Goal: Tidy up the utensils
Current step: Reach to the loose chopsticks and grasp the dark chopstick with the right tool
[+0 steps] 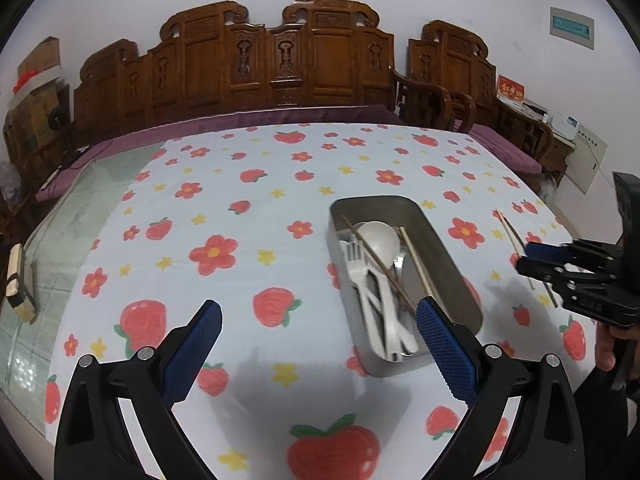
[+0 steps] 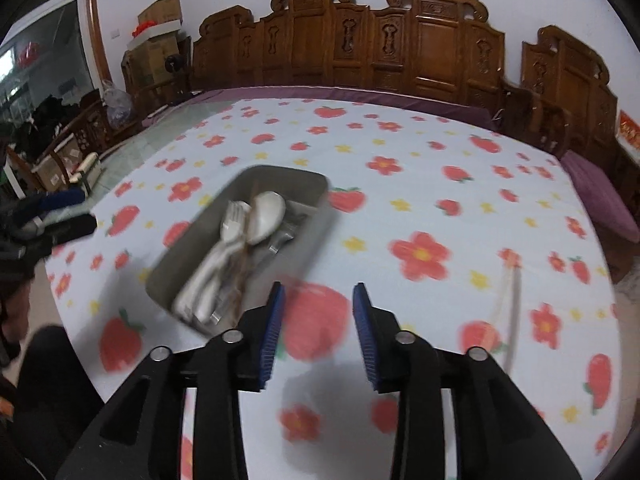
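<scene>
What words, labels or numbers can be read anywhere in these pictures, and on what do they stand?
None can be read for certain.
Red card with gold characters, by the wall: too small to read.
Grey wall panel with a blue-green strip: text too blurred.
White boxes with blue marks: unreadable.
Raised marks on the right claw's black body: too blurred.
Cardboard boxes in the corner: no legible print.

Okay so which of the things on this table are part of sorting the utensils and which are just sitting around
Part of the job:
- metal tray
- white spoon and white fork in the tray
- chopsticks in the tray
- loose chopsticks on the cloth, right of the tray
- left tongs and right tongs, both open

Just lying about:
- wooden block at the table's left edge
- carved wooden bench behind
- cardboard boxes
</scene>
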`<state>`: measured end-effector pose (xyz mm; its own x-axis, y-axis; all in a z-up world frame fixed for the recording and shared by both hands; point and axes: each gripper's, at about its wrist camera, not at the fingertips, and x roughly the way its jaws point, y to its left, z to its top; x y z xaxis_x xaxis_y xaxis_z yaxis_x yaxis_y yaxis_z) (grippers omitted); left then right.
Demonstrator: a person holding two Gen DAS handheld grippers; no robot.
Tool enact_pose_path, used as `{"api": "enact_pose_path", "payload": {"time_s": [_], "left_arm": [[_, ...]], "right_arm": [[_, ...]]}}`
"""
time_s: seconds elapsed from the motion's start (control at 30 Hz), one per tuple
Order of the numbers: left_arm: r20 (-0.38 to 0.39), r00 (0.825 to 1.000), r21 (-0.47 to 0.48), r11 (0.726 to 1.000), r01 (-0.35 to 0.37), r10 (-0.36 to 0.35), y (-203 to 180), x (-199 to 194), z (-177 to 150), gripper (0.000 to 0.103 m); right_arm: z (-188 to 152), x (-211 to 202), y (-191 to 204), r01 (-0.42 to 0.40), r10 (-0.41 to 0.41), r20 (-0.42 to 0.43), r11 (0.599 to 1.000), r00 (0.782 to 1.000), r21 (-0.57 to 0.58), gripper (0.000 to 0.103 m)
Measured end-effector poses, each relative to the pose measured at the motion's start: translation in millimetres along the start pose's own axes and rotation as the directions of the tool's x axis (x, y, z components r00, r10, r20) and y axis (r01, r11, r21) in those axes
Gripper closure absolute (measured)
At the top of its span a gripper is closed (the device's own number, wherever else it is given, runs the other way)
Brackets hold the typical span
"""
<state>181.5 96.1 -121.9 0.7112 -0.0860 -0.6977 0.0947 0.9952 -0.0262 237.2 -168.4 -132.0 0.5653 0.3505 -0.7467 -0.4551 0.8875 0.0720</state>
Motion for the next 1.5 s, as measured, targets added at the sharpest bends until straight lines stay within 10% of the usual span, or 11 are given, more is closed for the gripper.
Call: {"api": "enact_pose_path", "payload": {"time_s": [0.67,1.5], "left_arm": [[-0.025,0.996,0.069,0.993,0.091,-0.089,-109,20,-1,0.009],[-0.108,0.987,0.185,0.973,0.136,-0.117,-197,66,-10,0.009]], "right_arm": [[-83,-22,-121,0.168,-0.155,-0.098,0.976,0.983,0.139,0.051],[-103,10,-146,0.208,-0.182,-0.218,0.973,0.959,0.104,0.097]]}}
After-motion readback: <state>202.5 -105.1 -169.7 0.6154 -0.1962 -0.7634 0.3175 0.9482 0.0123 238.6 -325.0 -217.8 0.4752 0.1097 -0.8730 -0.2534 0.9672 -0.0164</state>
